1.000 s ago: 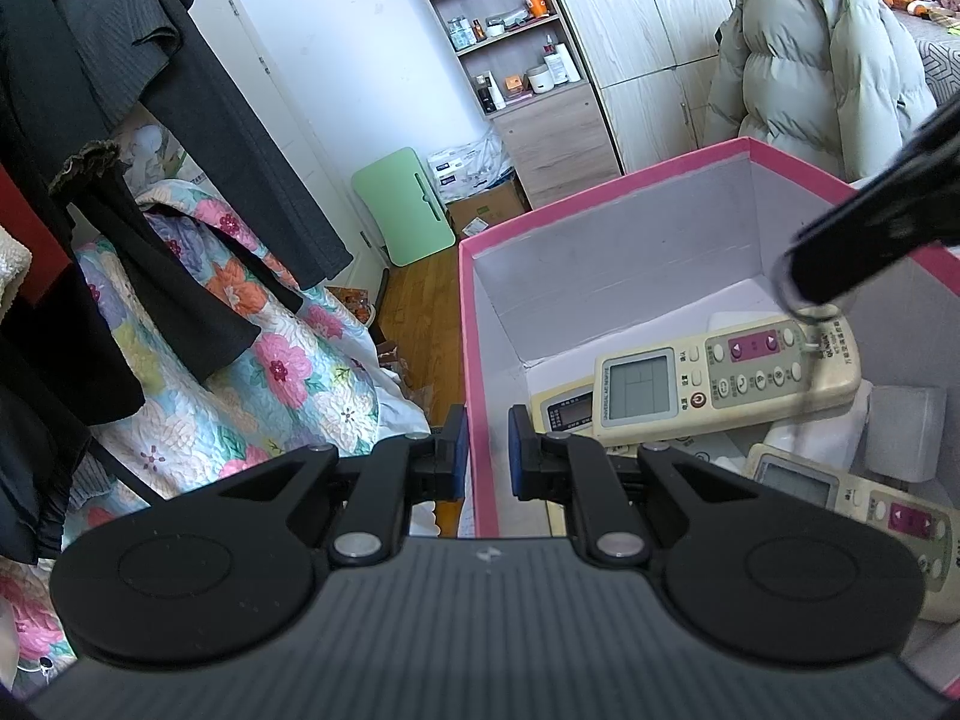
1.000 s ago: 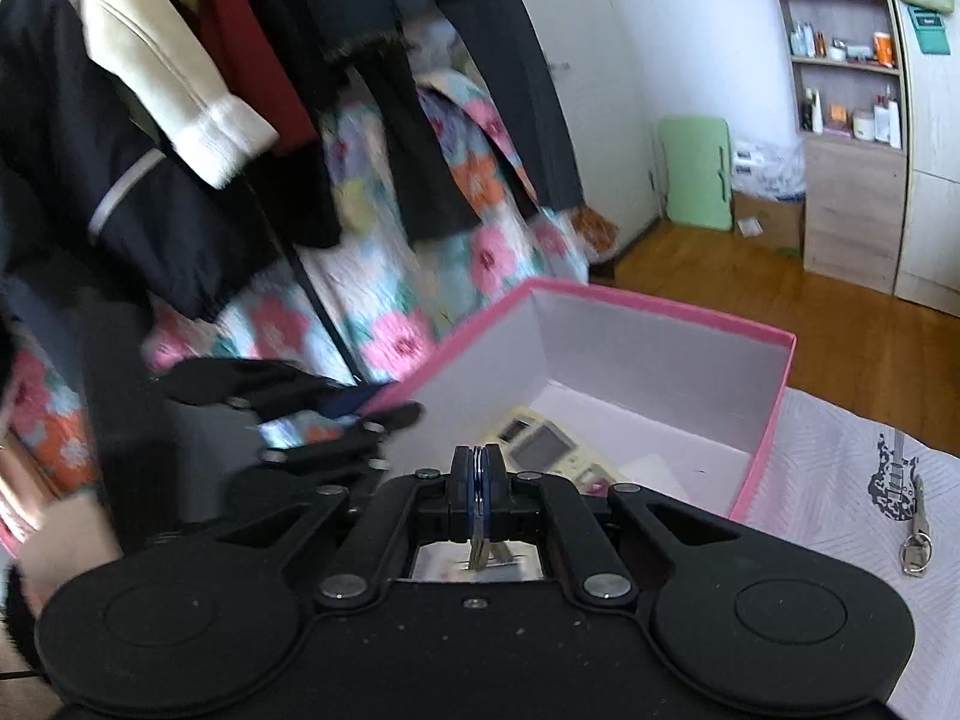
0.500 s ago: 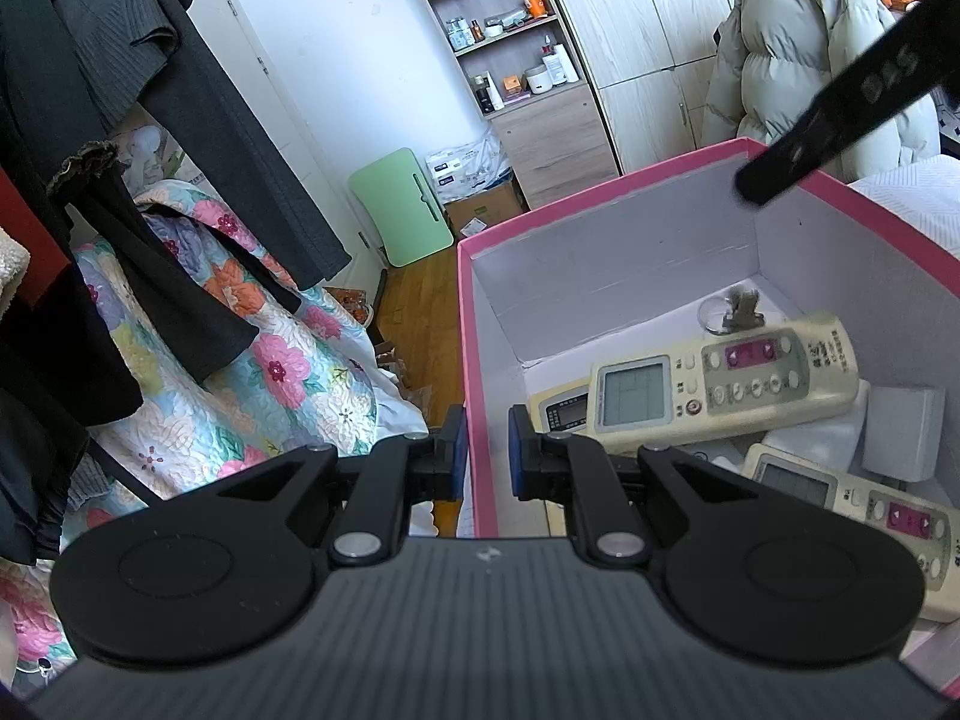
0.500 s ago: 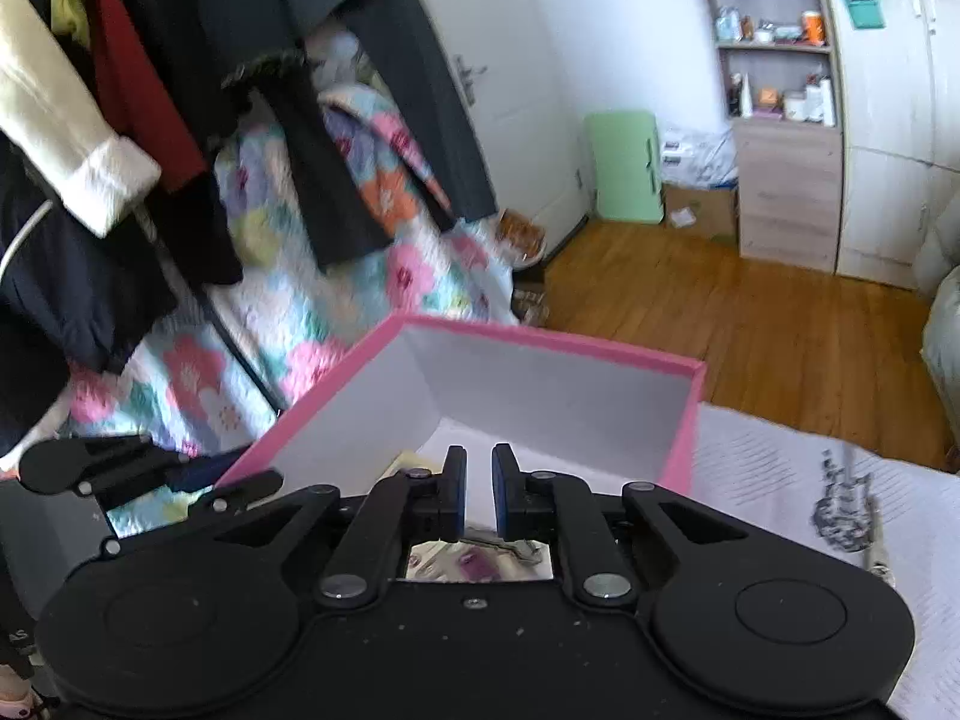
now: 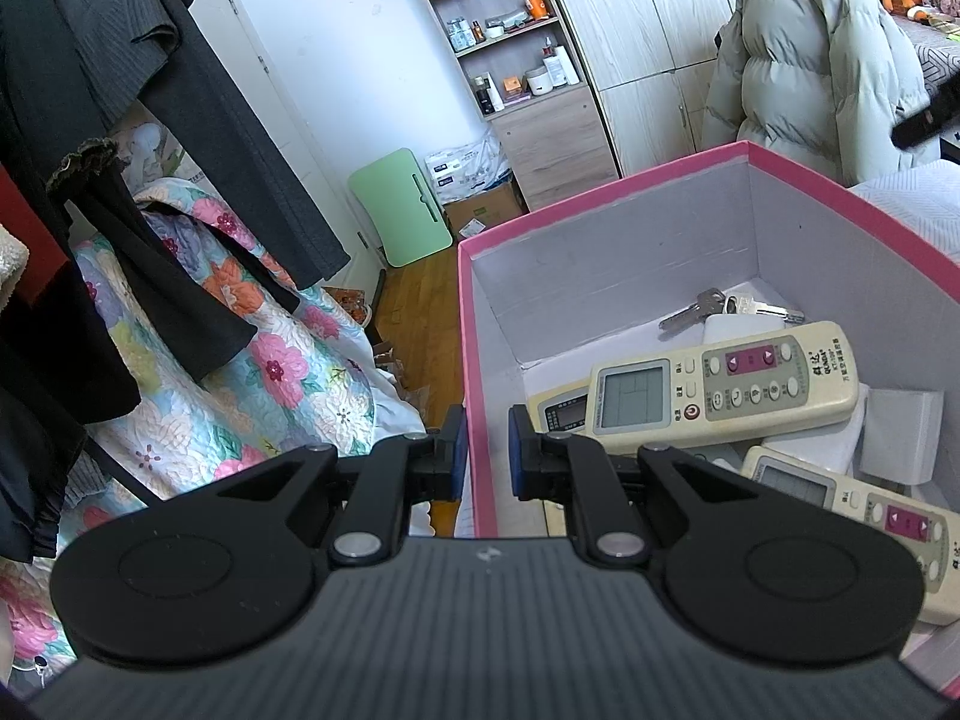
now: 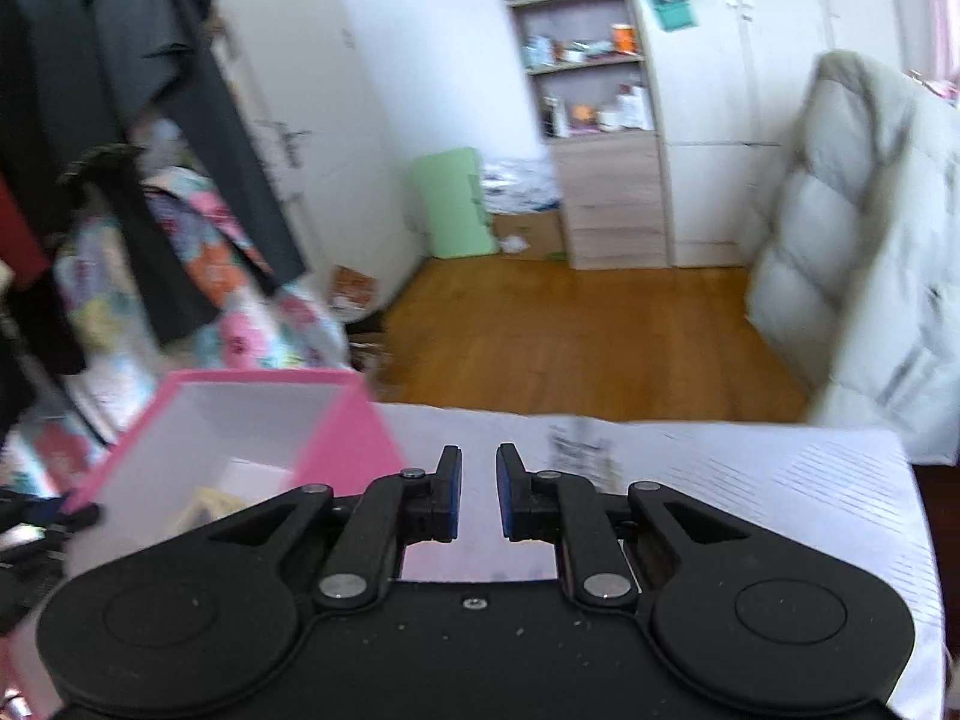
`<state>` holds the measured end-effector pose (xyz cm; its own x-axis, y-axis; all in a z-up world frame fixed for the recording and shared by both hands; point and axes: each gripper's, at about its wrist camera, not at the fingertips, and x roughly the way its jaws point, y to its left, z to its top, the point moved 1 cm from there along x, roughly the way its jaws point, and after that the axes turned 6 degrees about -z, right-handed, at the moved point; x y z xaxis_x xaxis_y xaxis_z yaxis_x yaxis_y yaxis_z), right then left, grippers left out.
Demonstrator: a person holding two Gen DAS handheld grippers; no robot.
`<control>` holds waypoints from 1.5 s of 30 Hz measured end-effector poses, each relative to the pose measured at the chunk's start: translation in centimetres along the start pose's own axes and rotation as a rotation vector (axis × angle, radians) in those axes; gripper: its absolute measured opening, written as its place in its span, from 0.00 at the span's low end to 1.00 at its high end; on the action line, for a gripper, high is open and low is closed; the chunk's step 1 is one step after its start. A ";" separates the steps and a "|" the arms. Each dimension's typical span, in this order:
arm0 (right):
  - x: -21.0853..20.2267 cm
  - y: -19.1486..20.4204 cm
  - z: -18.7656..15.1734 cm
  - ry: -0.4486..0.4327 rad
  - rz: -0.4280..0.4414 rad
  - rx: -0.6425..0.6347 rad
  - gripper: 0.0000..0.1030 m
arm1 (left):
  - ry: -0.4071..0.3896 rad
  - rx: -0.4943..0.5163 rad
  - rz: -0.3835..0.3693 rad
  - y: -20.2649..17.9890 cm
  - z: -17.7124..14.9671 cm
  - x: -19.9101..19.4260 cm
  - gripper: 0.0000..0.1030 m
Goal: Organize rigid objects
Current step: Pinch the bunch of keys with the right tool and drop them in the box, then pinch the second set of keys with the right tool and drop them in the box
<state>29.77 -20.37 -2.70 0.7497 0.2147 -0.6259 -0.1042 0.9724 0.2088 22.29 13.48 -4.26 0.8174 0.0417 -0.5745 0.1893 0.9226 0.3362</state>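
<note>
Keys (image 5: 729,309) in pink box (image 5: 600,204), beyond left hand-held gripper (image 5: 485,450).

Left wrist camera looking down close over the pink box's (image 5: 600,210) near-left corner, right wrist camera facing across the table's (image 6: 750,480) far edge, both sharing box (image 6: 252,381) and shelves (image 5: 516,30).

A white cloth (image 6: 780,480) with fine ribbed lines covers the tabletop. The pink box (image 6: 354,438) stands directly on it at the left side, near the far edge. A dark print, perhaps a drawing, shows on the cloth just right of the box.
</note>
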 end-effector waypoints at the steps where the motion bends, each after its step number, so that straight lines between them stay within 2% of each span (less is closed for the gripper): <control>1: 0.5 -0.5 -0.2 0.009 -0.012 0.009 0.19 | 0.000 0.001 0.000 0.0 0.0 0.0 0.11; 7: 3.5 -2.2 -1.4 0.083 -0.037 0.029 0.20 | 0.000 0.001 0.000 0.0 0.0 0.0 0.11; 10: 4.9 -2.3 -1.7 0.105 -0.054 0.008 0.30 | -0.002 0.000 0.000 0.0 0.0 0.0 0.11; 14: 6.7 -2.7 -2.3 0.135 -0.062 0.007 0.32 | -0.002 0.000 -0.001 0.0 0.0 0.0 0.11; 17: 7.8 -2.9 -2.8 0.132 -0.075 0.014 0.36 | -0.002 0.000 -0.001 0.0 0.0 0.0 0.11; 19: 7.9 -3.0 -3.0 0.103 -0.076 0.025 0.47 | -0.002 0.000 0.000 0.0 0.0 0.0 0.11; 21: 8.0 -2.8 -3.2 0.082 -0.080 0.014 0.49 | -0.002 0.000 0.000 0.0 0.0 0.0 0.11; 23: 8.2 -2.4 -3.4 0.066 -0.115 -0.026 0.46 | -0.002 -0.001 -0.001 0.0 0.0 0.0 0.11; 24: 8.2 -2.1 -3.4 0.062 -0.139 -0.052 0.41 | -0.002 -0.001 -0.002 0.0 0.0 0.0 0.11; 27: 8.0 -2.1 -3.4 0.061 -0.209 -0.095 0.13 | -0.002 -0.001 -0.002 0.0 0.0 0.0 0.11; 28: 7.9 -2.3 -3.3 0.061 -0.200 -0.081 0.04 | -0.003 -0.003 -0.004 0.0 0.0 0.0 0.11; 29: 7.7 -2.6 -3.2 0.060 -0.184 -0.054 0.00 | -0.004 -0.005 -0.005 -0.1 0.0 0.0 0.11; 32: 6.9 -2.9 -3.2 0.033 -0.187 -0.022 0.00 | -0.003 -0.004 -0.004 0.0 0.1 0.0 0.11; 36: 5.7 -2.7 -3.2 -0.015 -0.137 -0.034 0.00 | -0.003 -0.004 -0.004 0.0 0.0 0.0 0.11; 39: 5.2 -2.5 -3.4 -0.037 -0.147 -0.090 0.11 | -0.003 -0.004 -0.004 0.0 0.0 0.0 0.11; 40: 5.2 -2.6 -3.5 -0.035 -0.152 -0.097 0.22 | -0.003 -0.004 -0.004 0.0 0.0 0.0 0.11; 42: 5.3 -3.1 -3.6 -0.029 -0.169 -0.092 0.38 | -0.003 -0.003 -0.004 0.0 0.0 0.0 0.11; 43: 5.5 -3.3 -3.7 -0.022 -0.172 -0.096 0.42 | -0.003 -0.003 -0.004 0.0 0.0 0.0 0.11; 45: 6.0 -3.3 -3.9 -0.001 -0.166 -0.113 0.42 | -0.003 -0.003 -0.004 -0.1 0.0 0.0 0.11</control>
<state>32.08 -21.90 -10.08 0.7635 0.0508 -0.6438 -0.0521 0.9985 0.0170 22.32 13.41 -4.26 0.8183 0.0372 -0.5736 0.1905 0.9239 0.3317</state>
